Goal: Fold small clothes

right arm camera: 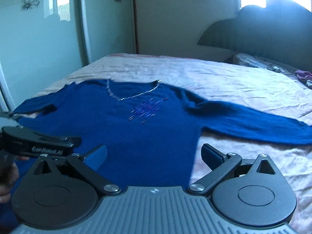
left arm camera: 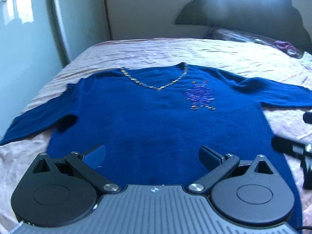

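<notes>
**Sweater lying flat ahead, hem nearest both hand-held grippers**

I am looking at a blue sweater (left arm camera: pixel 156 120) spread face-up on the bed (left arm camera: pixel 175 48), and it is lying straight ahead of both tools. Its body is running away from me, hem closest and V-neck (left arm camera: pixel 156 78) farthest, while the sleeves are stretching out crosswise to either side.

My left hand-held gripper (left arm camera: pixel 152 156) is hovering over the middle of the hem with its fingers spread wide and holding nothing; blue cloth is filling the gap between them. The left sleeve (left arm camera: pixel 35 124) is lying ahead and well off to its left.

My right hand-held gripper (right arm camera: pixel 154 157) is also standing wide apart and empty. It is sitting over the sweater's right edge: cloth is lying ahead of its left finger, bare bed ahead of its right finger. The right sleeve (right arm camera: pixel 253 122) is reaching away ahead and to its right, across the sheet.

I am judging that folding has not started, since the garment is lying fully open. Each sleeve is nearer to the tool on its own side, so I am expecting to take them that way and bring them inward across the body. The left tool's body (right arm camera: pixel 39 144) is showing just beside the right one, so I am minding the crowding between them.
</notes>
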`<state>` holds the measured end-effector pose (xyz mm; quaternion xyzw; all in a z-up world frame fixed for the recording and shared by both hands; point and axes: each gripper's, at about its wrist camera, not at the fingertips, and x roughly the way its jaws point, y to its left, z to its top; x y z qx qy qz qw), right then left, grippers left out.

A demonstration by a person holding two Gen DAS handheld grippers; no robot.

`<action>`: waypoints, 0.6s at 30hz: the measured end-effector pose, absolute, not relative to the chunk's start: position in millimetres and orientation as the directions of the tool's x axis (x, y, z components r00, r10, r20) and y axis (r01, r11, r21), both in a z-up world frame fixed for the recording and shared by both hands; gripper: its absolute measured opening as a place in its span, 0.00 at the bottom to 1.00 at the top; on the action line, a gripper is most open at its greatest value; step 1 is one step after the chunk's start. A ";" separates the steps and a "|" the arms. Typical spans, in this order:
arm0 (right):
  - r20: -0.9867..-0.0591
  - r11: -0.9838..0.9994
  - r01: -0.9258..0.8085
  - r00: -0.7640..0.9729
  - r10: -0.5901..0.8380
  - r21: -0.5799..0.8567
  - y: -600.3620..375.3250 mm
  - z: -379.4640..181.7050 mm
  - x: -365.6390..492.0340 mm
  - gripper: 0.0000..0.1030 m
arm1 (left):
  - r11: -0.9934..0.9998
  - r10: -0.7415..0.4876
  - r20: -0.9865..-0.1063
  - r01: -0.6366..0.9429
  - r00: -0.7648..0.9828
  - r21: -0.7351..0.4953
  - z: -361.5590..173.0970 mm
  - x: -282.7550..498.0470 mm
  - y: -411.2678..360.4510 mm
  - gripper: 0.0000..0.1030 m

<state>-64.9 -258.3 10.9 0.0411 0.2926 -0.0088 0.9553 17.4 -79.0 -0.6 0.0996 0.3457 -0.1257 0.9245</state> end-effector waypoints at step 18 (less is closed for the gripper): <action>-0.553 0.743 0.578 0.761 -0.340 0.338 -525.9 -27.3 -85.8 1.00 | 0.933 -0.194 -0.652 0.344 0.732 0.108 -14.1 32.2 -109.3 0.99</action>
